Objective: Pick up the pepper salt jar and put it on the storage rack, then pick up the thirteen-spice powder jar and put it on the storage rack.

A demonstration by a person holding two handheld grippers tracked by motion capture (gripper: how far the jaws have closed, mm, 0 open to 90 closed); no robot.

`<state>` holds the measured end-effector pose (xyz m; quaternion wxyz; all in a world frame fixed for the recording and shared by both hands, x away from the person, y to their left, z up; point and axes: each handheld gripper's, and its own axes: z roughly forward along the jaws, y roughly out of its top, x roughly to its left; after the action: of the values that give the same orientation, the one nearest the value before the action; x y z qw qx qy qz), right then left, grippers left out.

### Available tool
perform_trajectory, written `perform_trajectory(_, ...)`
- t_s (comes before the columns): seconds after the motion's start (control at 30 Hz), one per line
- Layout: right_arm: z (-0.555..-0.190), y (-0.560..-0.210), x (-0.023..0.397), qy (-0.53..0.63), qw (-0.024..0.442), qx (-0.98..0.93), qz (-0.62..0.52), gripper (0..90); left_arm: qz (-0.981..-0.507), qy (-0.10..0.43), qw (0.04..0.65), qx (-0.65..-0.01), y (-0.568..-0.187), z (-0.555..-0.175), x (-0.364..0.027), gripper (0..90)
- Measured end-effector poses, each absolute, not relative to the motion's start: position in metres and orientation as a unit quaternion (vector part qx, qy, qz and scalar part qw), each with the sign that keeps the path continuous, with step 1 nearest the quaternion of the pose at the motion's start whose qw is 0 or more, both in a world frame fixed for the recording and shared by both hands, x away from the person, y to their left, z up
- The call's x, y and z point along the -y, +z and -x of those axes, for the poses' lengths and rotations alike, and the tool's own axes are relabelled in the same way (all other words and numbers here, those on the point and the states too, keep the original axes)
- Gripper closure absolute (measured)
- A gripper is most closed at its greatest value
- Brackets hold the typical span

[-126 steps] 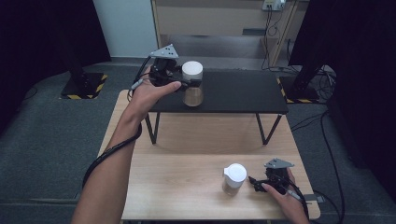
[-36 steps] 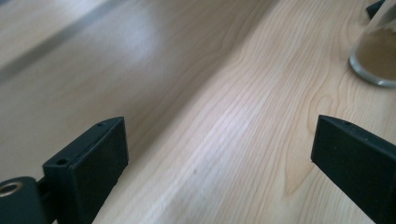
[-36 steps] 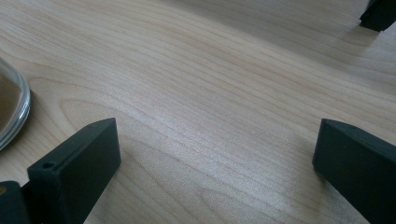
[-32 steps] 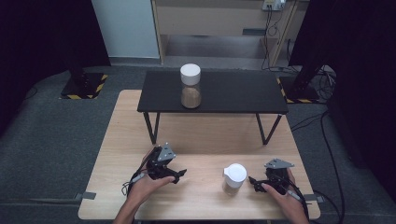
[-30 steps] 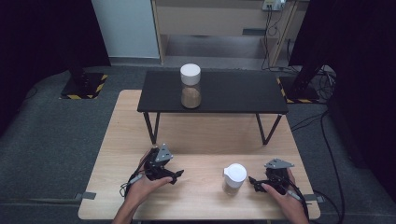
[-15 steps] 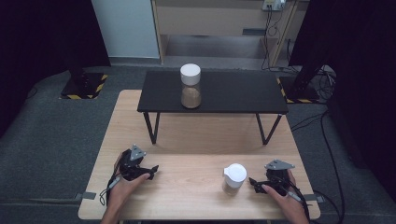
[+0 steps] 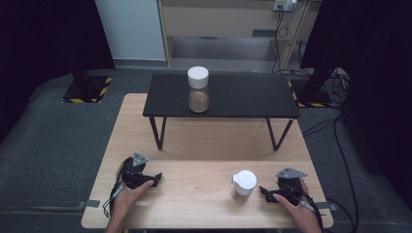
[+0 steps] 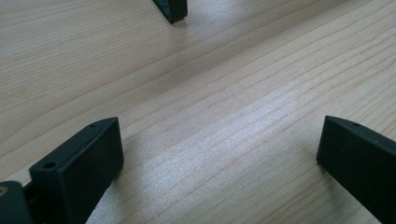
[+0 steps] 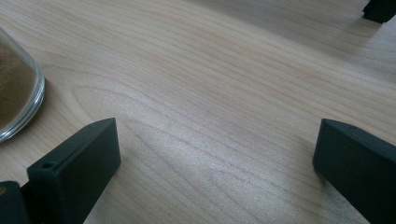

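Glass jar point(image 7: 244, 183) w/ white lid, pale wood table point(image 7: 204, 145), both grippers wide

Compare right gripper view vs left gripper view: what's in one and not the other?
Right gripper view alone: the curved glass base of a jar with brown contents, at the left edge, just beside the right tool's near jaw but apart from it. Left gripper view alone: nothing distinct; a black leg of the small black table stands at the top. Shared: light wooden tabletop, both tools low over it, each with jaws spread wide and holding nothing. The left tool has bare wood between its jaws. A dark foot also sits at the right gripper view's top right corner.
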<state>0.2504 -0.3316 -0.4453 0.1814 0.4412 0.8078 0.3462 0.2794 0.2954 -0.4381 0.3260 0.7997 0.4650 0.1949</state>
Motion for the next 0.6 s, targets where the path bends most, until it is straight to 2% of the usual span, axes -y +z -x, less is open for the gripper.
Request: perform_trajectory(0.6, -0.2503, -0.4451, 0.3326, 0.347, 0.179, -0.809, -0.439, 1.6, -0.795, 0.198, 0.326, -0.472, -0.4386, -0.2765, -0.2927, 0.0)
